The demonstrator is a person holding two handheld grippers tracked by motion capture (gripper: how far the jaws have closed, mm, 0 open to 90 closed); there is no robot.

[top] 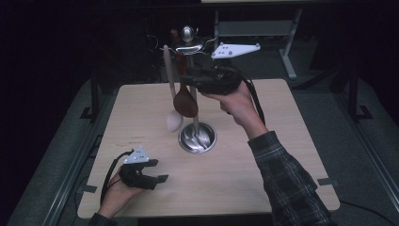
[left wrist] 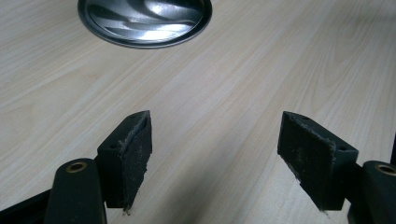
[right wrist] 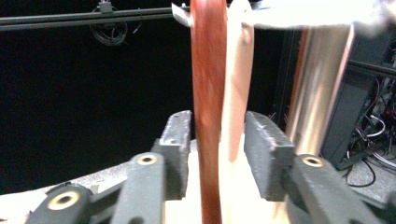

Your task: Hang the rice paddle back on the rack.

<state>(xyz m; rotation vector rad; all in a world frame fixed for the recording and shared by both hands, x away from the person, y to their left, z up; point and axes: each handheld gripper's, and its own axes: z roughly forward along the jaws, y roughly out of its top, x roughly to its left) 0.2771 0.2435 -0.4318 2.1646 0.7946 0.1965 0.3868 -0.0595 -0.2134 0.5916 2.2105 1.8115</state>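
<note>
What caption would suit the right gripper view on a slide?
Right gripper closing around a dark wooden spoon handle, with a pale spoon handle behind and the shiny stand pole alongside.

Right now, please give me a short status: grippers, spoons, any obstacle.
Left gripper open, low over the table. Right gripper around the dark spoon handle, not visibly clamped. Pale spoon hangs close beside it on the stand.

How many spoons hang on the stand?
2: a pale spoon at the left, a dark brown spoon beside it, nearer the post. Others may hide behind the right gripper.
</note>
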